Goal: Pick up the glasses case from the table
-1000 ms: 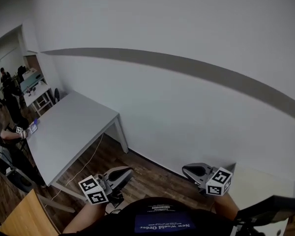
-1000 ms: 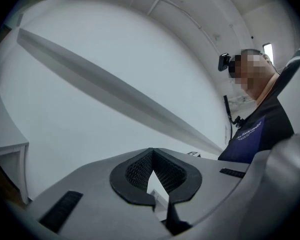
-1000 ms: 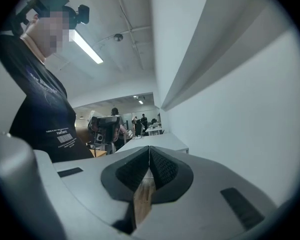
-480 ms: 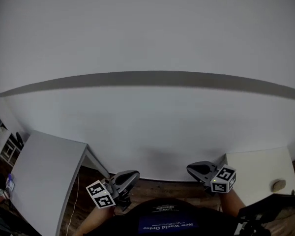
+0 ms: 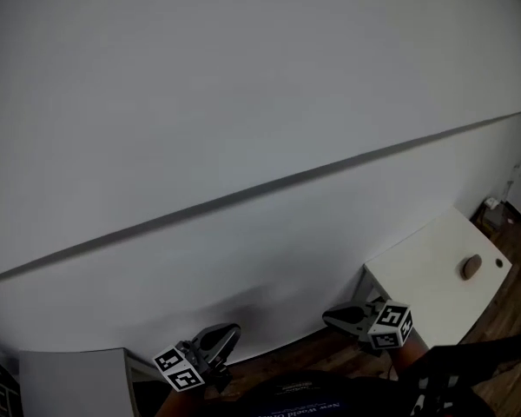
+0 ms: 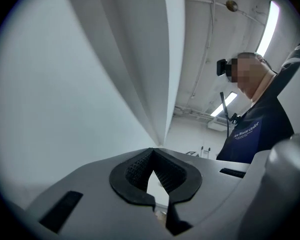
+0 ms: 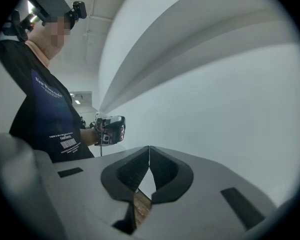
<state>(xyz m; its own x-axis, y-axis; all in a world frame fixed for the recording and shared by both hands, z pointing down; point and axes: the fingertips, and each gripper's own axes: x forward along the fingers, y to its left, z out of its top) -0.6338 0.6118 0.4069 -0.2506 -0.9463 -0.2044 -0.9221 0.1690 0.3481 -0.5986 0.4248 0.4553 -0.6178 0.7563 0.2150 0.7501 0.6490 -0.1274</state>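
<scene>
White table [image 5: 421, 272] swung into view — glasses case [image 5: 471, 267] atop.

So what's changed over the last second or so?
The person's view swung right: the grey table slid off to the lower left, and a white table carrying a small brown object, possibly the glasses case, came in at right. The left gripper and right gripper stay low, fingers shut, holding nothing.

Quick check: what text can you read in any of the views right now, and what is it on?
"New World Order": chest of the person's dark shirt, left gripper view.
"FANTASTIC": by the barcode low on that shirt, right gripper view; the smaller line there is unreadable.
Nothing else is legible.
</scene>
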